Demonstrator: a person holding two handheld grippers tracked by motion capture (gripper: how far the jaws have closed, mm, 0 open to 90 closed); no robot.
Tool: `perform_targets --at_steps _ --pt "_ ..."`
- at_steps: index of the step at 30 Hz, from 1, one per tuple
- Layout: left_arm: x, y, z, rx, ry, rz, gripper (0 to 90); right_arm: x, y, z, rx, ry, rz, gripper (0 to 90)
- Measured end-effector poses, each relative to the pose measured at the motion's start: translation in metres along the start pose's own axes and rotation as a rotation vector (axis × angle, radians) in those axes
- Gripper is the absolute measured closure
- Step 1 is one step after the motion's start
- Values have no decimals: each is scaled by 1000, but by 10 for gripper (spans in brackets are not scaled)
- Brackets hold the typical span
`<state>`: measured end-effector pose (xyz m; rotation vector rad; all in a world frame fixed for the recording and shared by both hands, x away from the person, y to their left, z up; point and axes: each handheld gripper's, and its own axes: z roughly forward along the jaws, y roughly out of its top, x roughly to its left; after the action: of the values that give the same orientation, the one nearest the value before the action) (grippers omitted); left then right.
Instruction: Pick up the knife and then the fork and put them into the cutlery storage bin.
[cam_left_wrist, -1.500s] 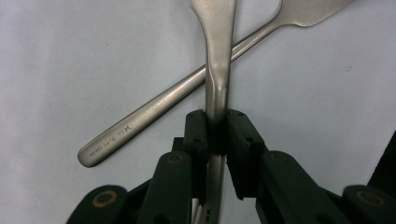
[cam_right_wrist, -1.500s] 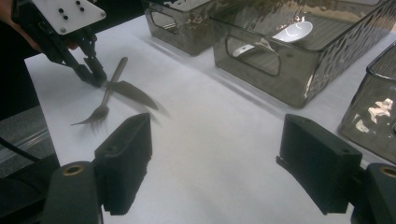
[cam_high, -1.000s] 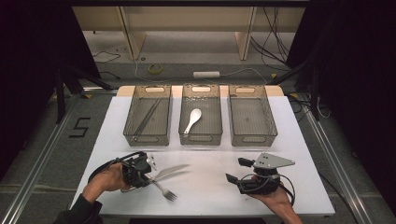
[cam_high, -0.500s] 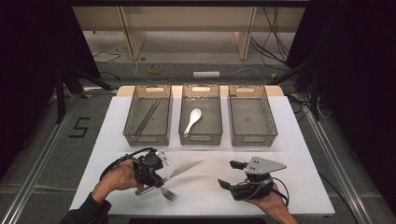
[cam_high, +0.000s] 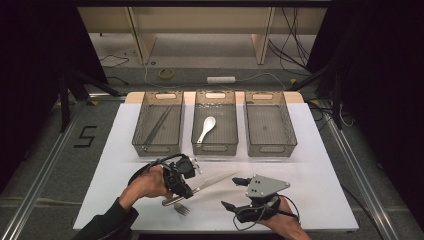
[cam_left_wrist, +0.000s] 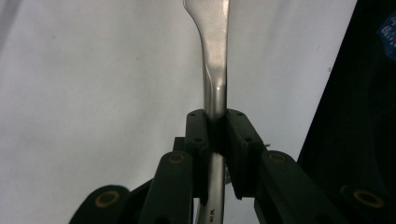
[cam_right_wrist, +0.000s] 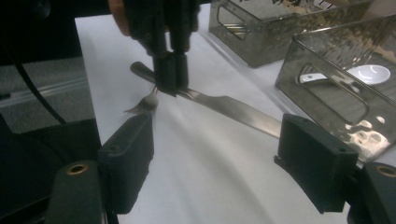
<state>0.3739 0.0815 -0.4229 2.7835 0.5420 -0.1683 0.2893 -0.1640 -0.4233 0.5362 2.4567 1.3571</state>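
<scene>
My left gripper (cam_high: 186, 186) is shut on a steel table knife (cam_high: 215, 182) near its handle. In the left gripper view the jaws of the left gripper (cam_left_wrist: 215, 135) pinch the knife (cam_left_wrist: 215, 70) and the blade runs away from me. The blade points right, just above the white table. A fork (cam_high: 181, 209) lies on the table under the knife's handle end. My right gripper (cam_high: 234, 193) is open, at the blade's tip. In the right gripper view the pads of the right gripper (cam_right_wrist: 222, 158) stand wide apart with the knife blade (cam_right_wrist: 233, 109) beyond them, next to the left gripper (cam_right_wrist: 170, 74) and the fork (cam_right_wrist: 142, 105).
Three clear trays stand in a row at the back. The left tray (cam_high: 141, 141) holds long thin metal utensils (cam_high: 157, 125), the middle tray (cam_high: 196, 142) a white spoon (cam_high: 206, 127), and the right tray (cam_high: 291, 140) nothing. The table's front edge is near both hands.
My left gripper has carried the knife to the right and slightly up, away from the fork. The right gripper has moved left toward the blade's tip.
</scene>
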Motion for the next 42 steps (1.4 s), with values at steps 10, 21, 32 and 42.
perform_targets --at_steps 10,21,32,42 --pt "-2 16 6 30 -16 26 795 11 5 19 70 -6 -140 308" --pt "-9 28 9 49 -41 48 795 17 6 29 115 -36 -256 340" --pt "-15 33 10 68 -54 63 795 24 4 40 175 -68 -381 386" --pt "-22 37 9 85 -64 83 794 31 2 53 232 -119 -514 457"
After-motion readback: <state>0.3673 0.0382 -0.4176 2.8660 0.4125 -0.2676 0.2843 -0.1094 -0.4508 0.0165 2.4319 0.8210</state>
